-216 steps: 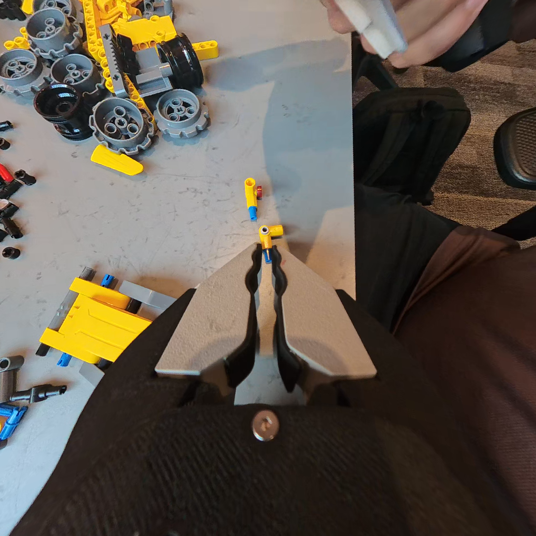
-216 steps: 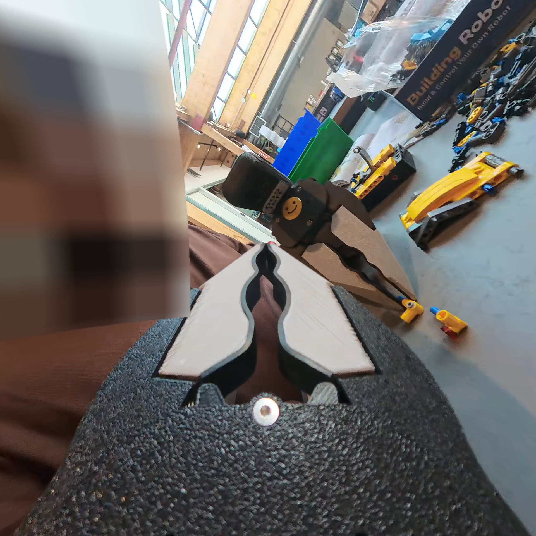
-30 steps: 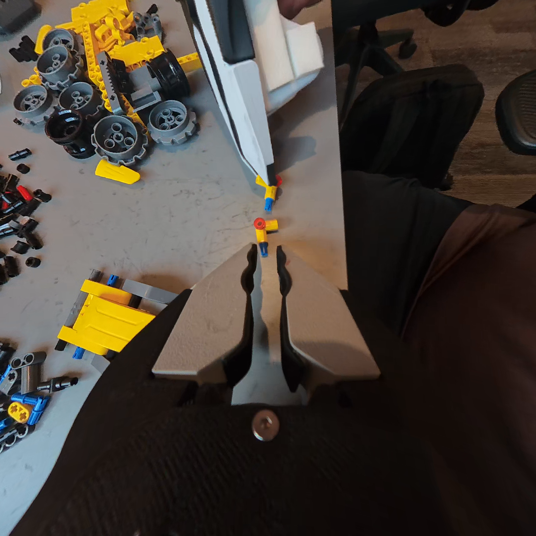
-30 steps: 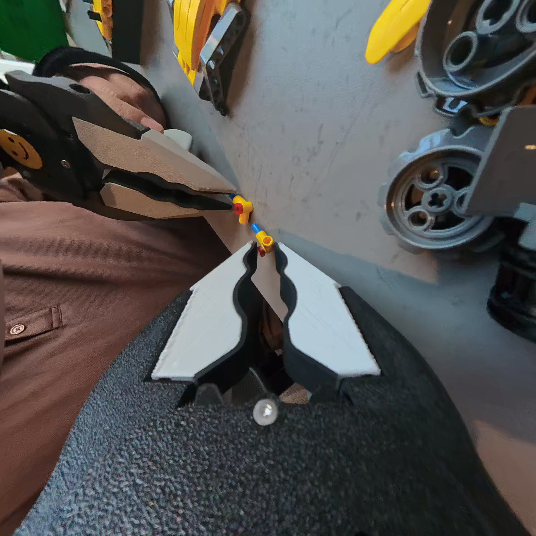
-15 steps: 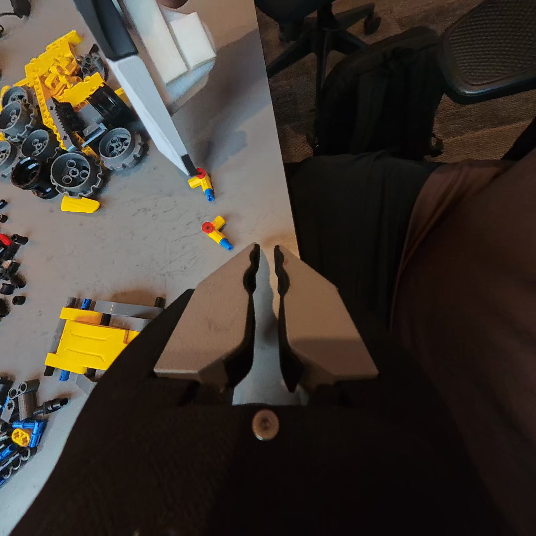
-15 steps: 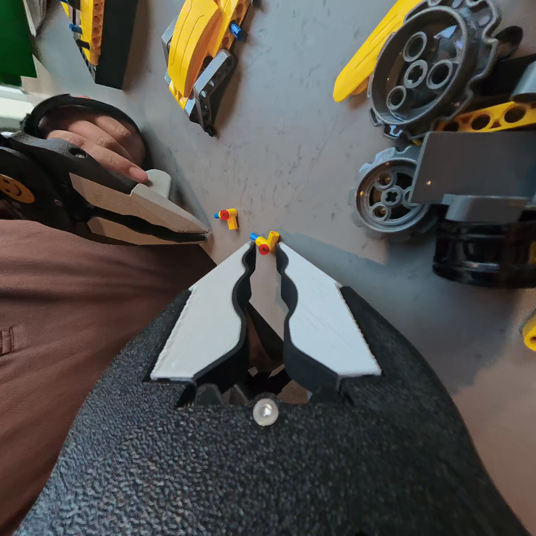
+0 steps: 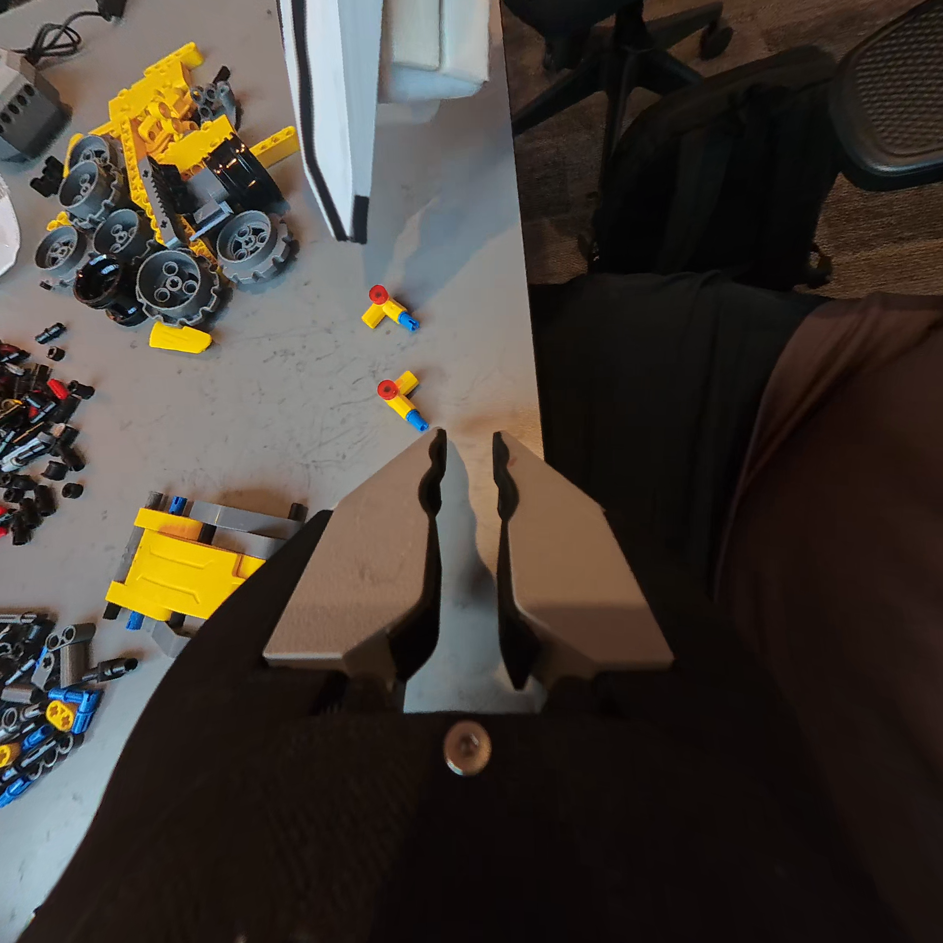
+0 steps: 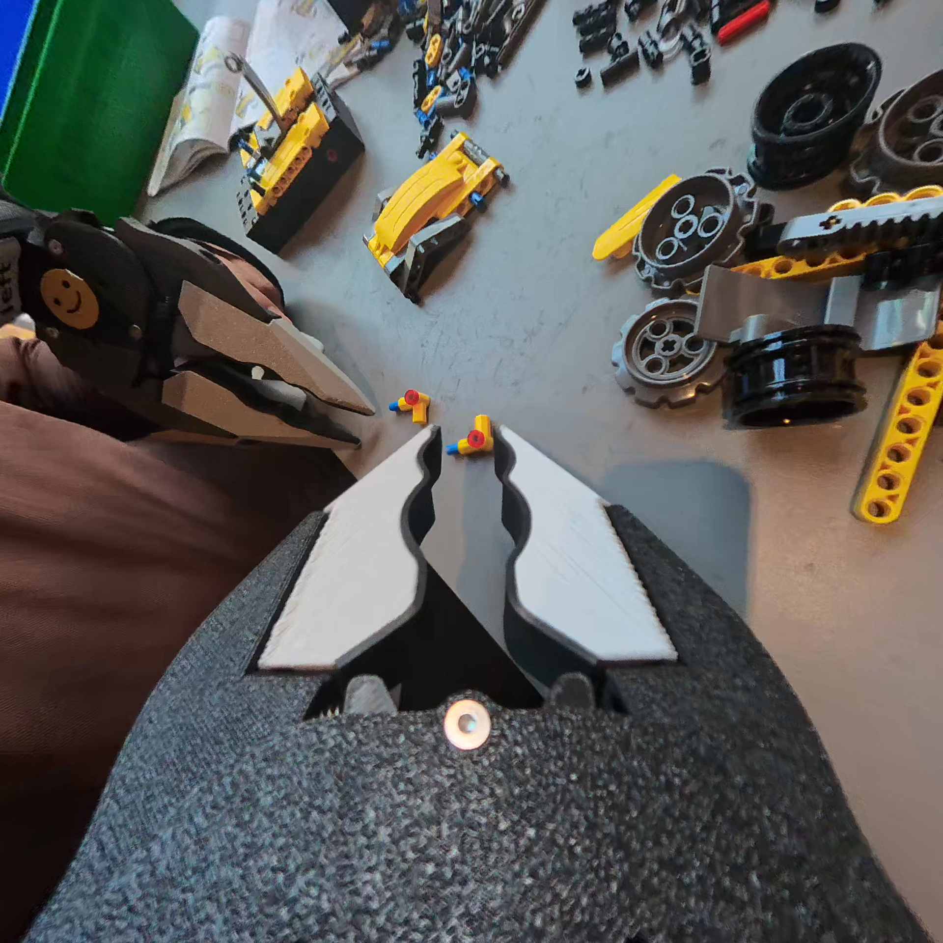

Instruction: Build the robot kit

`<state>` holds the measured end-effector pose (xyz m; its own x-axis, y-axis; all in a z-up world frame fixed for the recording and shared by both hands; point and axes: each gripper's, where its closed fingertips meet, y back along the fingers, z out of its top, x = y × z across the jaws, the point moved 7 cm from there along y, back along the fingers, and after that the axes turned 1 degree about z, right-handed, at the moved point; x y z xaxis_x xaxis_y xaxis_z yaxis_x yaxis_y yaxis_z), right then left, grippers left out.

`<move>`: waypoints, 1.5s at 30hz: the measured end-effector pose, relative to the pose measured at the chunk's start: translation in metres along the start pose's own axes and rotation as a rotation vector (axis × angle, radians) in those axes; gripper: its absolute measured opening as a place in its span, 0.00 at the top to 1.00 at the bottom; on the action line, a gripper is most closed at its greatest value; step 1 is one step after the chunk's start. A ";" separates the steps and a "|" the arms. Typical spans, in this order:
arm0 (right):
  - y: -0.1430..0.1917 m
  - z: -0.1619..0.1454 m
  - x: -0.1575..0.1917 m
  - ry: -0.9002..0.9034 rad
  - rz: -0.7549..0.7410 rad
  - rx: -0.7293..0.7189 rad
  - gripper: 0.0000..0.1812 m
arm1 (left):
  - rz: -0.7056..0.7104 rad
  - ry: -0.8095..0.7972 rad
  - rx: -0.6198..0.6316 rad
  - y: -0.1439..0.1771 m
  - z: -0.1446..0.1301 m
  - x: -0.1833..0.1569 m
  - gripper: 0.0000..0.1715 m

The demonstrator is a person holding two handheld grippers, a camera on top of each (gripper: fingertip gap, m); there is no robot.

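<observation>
Yellow plastic: both small pieces I was working near were yellow elbow connectors, each with a red stud and a blue pin, lying free on the scuffed grey tabletop [image 7: 286, 418].
Left gripper: my left gripper [image 7: 469, 439] stood parted and empty, tips just short of the nearer elbow piece [image 7: 400, 398], not touching it.
Right gripper: my right gripper [image 8: 467, 433] was also spread and gripping nothing; the second elbow piece [image 8: 472, 439] lay on the table between its fingertips, close to the right-hand one (contact I could not confirm).
Spacing: the two pieces lay near each other, apart, close to the table's edge by the person's brown-sleeved lap.
Handling: I judged them very light, rigid and smooth, prone to skidding or twisting when pinched. The yellow barrel looked the best hold, squarely across its sides; the blue pin and red stud seemed too small and round.
Surroundings: grey toothed wheels [image 7: 173, 286], a yellow-and-grey panel assembly [image 7: 189, 566] and a heap of small black pins [image 7: 35, 439] lay well away.
</observation>
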<state>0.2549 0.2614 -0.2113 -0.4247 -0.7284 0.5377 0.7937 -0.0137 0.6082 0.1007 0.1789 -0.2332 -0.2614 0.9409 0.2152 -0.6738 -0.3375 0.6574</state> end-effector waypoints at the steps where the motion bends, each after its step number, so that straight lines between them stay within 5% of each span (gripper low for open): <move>1: 0.002 0.001 0.001 0.000 0.002 -0.030 0.89 | 0.001 -0.004 -0.004 0.000 0.000 0.000 0.92; 12: 0.002 0.005 0.003 0.038 -0.041 -0.305 0.89 | 0.025 -0.050 -0.051 0.005 0.002 -0.003 0.92; 24: -0.017 0.003 0.004 0.072 -0.039 -0.310 0.88 | 0.103 -0.082 -0.152 0.020 0.006 -0.008 0.98; 29: -0.008 0.008 0.026 0.108 -0.112 -0.440 0.88 | 0.160 0.000 -0.036 0.047 -0.013 -0.030 0.85; 36: -0.002 0.004 0.035 0.069 -0.118 -0.618 0.88 | 0.082 0.370 -0.421 0.071 -0.029 -0.078 0.88; 41: 0.006 0.011 0.024 0.149 -0.190 -0.630 0.87 | 0.056 0.204 -0.258 0.063 -0.044 -0.087 0.86; 45: 0.011 0.018 0.005 0.149 -0.229 -0.664 0.87 | -0.016 0.199 -0.287 0.056 -0.048 -0.093 0.88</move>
<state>0.2539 0.2693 -0.1913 -0.5860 -0.7423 0.3250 0.8092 -0.5569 0.1872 0.0539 0.0710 -0.2512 -0.3594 0.9322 0.0431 -0.8386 -0.3428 0.4234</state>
